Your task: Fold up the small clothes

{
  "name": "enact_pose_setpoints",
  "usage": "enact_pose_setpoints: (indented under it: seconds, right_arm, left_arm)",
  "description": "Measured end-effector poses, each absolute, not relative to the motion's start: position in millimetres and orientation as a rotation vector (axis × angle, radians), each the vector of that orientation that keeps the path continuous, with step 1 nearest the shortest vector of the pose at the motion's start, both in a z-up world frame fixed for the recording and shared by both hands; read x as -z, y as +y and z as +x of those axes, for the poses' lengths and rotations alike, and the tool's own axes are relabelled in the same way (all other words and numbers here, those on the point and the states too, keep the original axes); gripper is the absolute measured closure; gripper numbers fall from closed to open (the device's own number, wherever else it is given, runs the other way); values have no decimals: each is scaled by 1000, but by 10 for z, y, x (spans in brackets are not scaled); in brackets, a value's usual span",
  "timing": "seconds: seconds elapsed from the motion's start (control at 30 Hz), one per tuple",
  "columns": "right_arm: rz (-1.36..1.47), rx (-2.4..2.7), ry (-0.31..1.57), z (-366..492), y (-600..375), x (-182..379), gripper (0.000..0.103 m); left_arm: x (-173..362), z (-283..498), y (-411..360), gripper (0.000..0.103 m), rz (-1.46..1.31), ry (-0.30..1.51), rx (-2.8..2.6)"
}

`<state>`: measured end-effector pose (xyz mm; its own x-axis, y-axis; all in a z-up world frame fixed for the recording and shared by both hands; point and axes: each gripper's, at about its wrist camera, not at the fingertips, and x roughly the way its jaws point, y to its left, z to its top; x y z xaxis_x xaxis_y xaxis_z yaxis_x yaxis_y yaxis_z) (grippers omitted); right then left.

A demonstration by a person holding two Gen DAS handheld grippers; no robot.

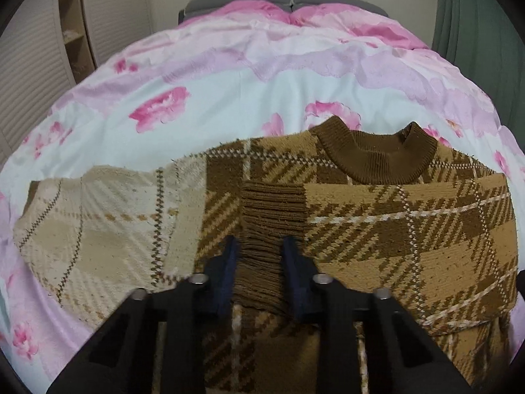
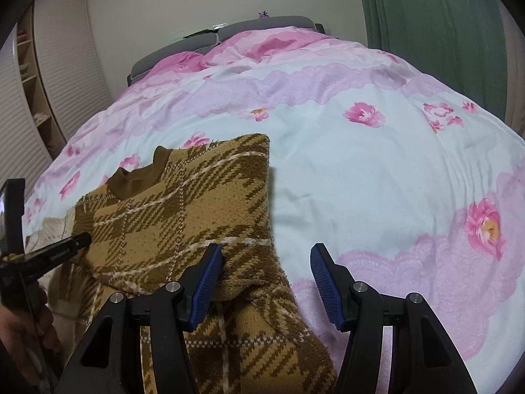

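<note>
A small brown plaid sweater lies on the bed, neck hole away from me. One sleeve is folded across its chest, with its ribbed brown cuff near the middle. My left gripper has its fingers on either side of that cuff, a gap showing. The other sleeve lies spread to the left, its pale inner side up. In the right wrist view the sweater lies at the left. My right gripper is open at the sweater's right edge, holding nothing. The left gripper shows at the far left.
The bed has a floral pink and white duvet with a grey headboard at the far end. A louvered wardrobe with shelves stands on the left. A green curtain hangs on the right.
</note>
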<state>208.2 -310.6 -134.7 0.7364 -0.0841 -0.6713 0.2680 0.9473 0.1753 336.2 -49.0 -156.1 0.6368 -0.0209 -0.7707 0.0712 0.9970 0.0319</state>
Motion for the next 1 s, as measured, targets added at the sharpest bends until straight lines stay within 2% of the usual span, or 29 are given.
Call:
enact_pose_setpoints:
  seconds: [0.1,0.23,0.67,1.0]
  right_arm:
    - [271,198,721,2083,-3102,1353,45]
    - [260,204,722,2054,-3086,1351,45]
    - [217,215,821,1875,-3138,1494,45]
    - [204,196,847,2090,-3152,1605,45]
  left_arm:
    - [1562,3368,-403,91,41,885,45]
    - [1556,3325,-378,93,58,878,46]
    - [1535,3214,-422,94,91,863,38]
    - [1567,3238,-423,94,84,874,25]
